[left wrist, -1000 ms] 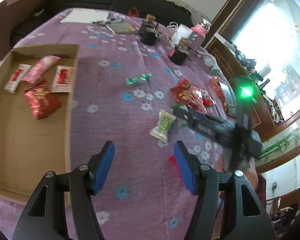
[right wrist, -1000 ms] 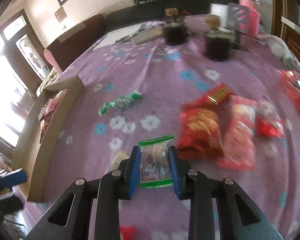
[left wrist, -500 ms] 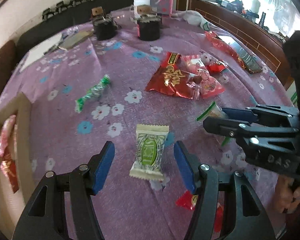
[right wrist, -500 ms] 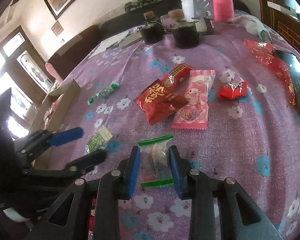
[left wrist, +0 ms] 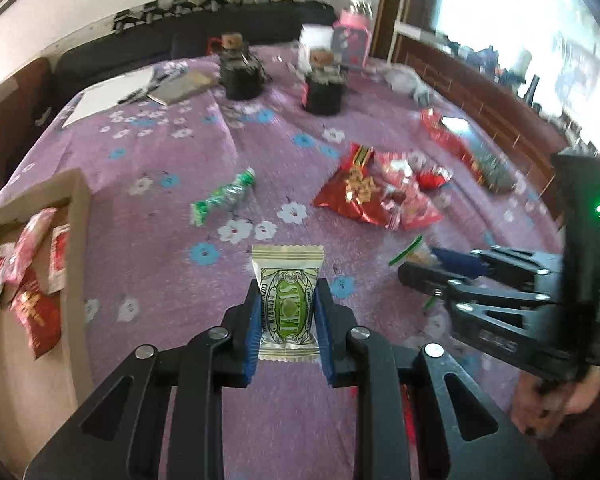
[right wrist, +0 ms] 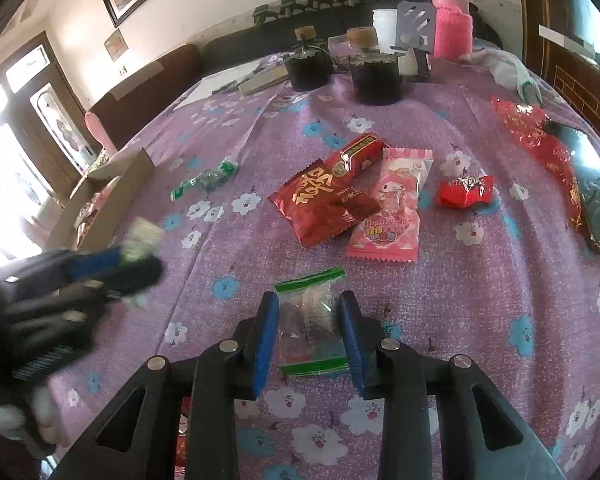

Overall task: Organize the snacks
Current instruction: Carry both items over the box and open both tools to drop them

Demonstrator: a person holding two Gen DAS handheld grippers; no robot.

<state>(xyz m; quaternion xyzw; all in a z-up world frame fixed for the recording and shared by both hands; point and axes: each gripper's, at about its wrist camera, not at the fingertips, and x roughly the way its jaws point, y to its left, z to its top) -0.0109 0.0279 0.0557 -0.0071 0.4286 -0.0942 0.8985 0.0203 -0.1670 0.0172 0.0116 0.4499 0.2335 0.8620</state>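
left gripper [left wrist: 286, 316] pinches green packet [left wrist: 287, 300] at mid-sides, above cloth | right gripper [right wrist: 308, 330] pinches clear bag [right wrist: 310, 324] | both light, crinkly, slippery; squeeze gently | box [left wrist: 76, 216] far left

My left gripper [left wrist: 286, 322] is matt black plastic with ribbed blue pads and bright metal pins. It pinches a glossy cream-and-green foil packet [left wrist: 287, 300]. My right gripper [right wrist: 308, 336] pinches a clear, shiny plastic pouch [right wrist: 312, 320]. Beyond that pouch lie a glossy red packet [right wrist: 324, 204] and a pink one [right wrist: 388, 216], on matt woven purple cloth [right wrist: 500, 280]. Left of the foil packet stands a dull brown cardboard box [left wrist: 80, 216].
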